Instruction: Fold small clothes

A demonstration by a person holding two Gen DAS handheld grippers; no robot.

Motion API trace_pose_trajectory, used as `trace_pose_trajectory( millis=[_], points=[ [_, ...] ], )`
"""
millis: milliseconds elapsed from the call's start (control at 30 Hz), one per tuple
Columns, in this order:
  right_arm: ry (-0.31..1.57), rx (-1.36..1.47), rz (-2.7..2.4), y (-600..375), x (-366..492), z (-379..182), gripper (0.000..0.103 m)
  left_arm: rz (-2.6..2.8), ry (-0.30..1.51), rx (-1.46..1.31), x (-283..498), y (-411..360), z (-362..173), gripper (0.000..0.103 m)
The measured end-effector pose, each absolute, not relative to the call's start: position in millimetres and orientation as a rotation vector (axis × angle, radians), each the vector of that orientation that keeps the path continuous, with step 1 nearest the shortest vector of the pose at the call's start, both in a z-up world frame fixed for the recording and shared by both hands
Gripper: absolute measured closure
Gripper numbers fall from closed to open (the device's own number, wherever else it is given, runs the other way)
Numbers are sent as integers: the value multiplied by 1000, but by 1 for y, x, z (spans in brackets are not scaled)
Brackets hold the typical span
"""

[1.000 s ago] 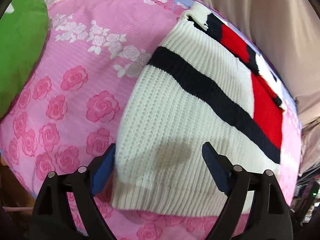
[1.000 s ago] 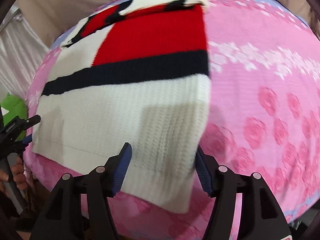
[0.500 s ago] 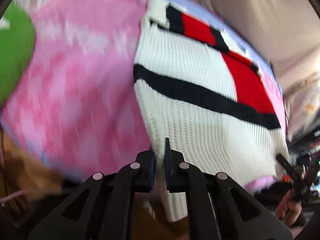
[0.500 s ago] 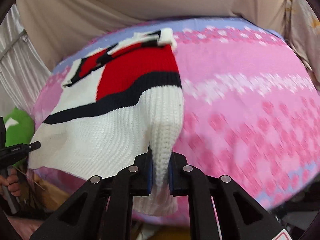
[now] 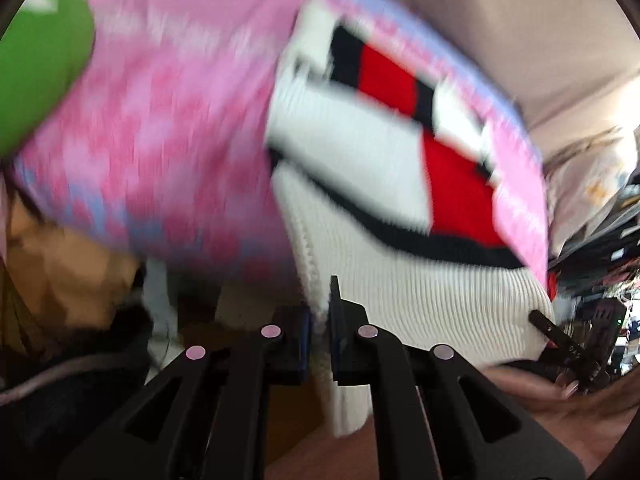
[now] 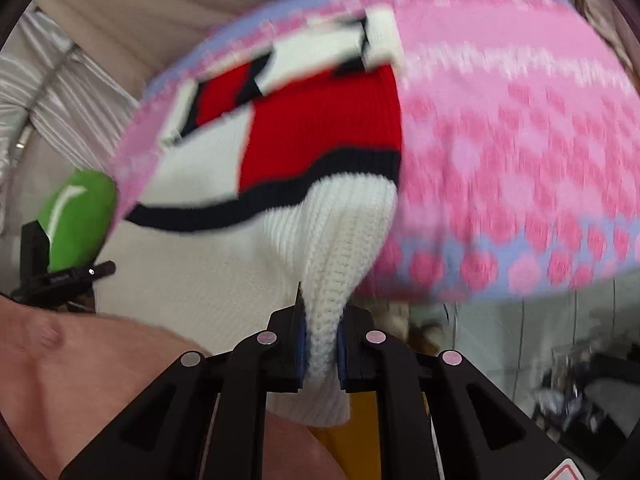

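White knit sweater (image 6: 208, 280) hem pinched by left gripper (image 5: 319, 336), right gripper (image 6: 321, 344)

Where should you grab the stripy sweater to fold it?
By the two corners of its white ribbed bottom hem, coming from the near edge of the bed. The sweater lies flat with that hem hanging closest. The left gripper and right gripper are each shut on one hem corner, so the hem should lift evenly.

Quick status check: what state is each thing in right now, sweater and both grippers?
sweater: near hem lifted off the pink floral cover, far part lying on it.
left gripper: shut on the sweater's hem corner.
right gripper: shut on the opposite hem corner.
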State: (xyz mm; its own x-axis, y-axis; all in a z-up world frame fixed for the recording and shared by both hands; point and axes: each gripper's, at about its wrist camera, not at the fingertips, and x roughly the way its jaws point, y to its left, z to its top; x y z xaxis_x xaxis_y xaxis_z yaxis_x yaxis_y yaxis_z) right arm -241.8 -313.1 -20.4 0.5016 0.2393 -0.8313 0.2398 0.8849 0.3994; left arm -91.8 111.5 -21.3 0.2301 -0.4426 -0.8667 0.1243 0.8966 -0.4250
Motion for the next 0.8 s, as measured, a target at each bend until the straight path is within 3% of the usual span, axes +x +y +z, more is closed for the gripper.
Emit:
trace_pose_trajectory(
  millis=[167,367,500,667,800],
  points=[
    [826,622,-15,-357,-147,-6,92,-412,1047,-308,1,77,-4,96],
    [883,701,-132,-360,-46,-76,91,-257,1044,-287,90,37,-56,96],
    [903,720,-147,-355,-42,-83,91,-223,1081,-277,96,36,-70,96],
    [840,697,-102,-351,-68,-46,91,-250,1045,-335,82,49,-43,97],
    [804,690,-122,-372,-23,-30,90,-233,1050,-346,139,29,-33,96]
  ],
)
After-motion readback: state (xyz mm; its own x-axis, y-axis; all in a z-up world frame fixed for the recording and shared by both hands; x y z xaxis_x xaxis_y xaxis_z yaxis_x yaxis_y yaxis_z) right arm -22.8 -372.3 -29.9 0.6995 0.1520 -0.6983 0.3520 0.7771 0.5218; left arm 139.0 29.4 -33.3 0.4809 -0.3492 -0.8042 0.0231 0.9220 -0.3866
